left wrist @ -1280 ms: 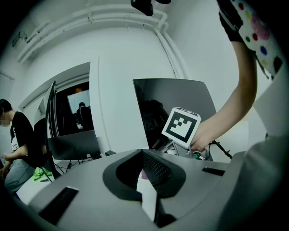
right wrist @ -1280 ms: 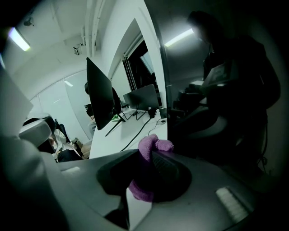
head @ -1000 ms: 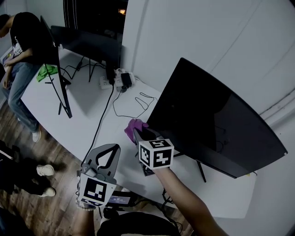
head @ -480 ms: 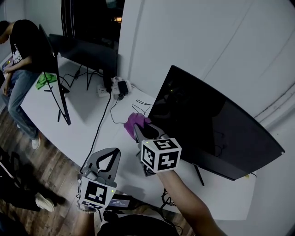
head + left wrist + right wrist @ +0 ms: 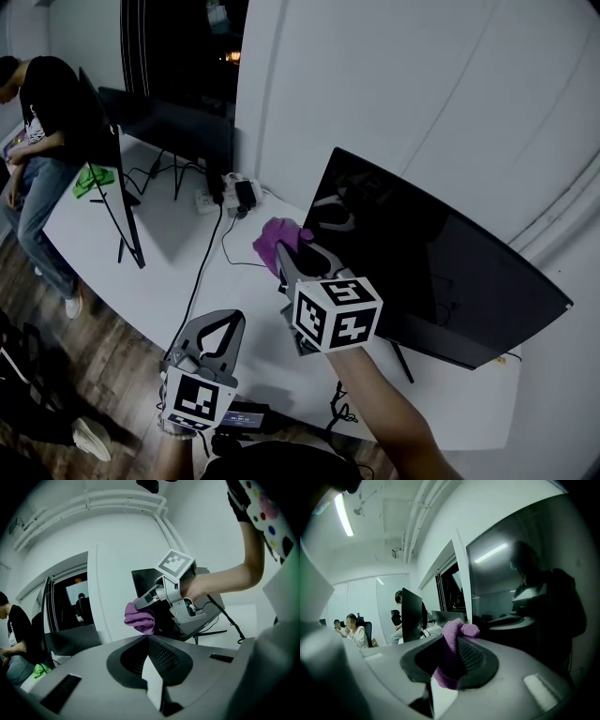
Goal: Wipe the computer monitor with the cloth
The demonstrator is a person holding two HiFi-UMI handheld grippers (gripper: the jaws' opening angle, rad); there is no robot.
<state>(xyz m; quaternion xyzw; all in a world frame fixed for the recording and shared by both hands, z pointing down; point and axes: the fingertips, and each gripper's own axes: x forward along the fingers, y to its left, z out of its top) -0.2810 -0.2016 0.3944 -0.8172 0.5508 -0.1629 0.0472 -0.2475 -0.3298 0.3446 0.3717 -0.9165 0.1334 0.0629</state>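
Right hand-held gripper (image 5: 457, 641) pinches cloth (image 5: 279, 235) beside monitor (image 5: 441, 272); left hand-held gripper (image 5: 147, 637) closed, empty, per its view

The monitor (image 5: 441, 272) stands on the right part of the counter (image 5: 178, 253), its back to the wall. The cloth (image 5: 279, 239) sits between the jaws of the right hand-held gripper (image 5: 289, 251), just before the monitor's left edge. The left hand-held gripper (image 5: 223, 324) hangs lower and to the left, over the counter's near edge. Further left, a second monitor (image 5: 108, 178) stands edge-on, with a power strip (image 5: 230, 197) by the wall between the two. A person (image 5: 42, 112) stands at the counter's far left end.
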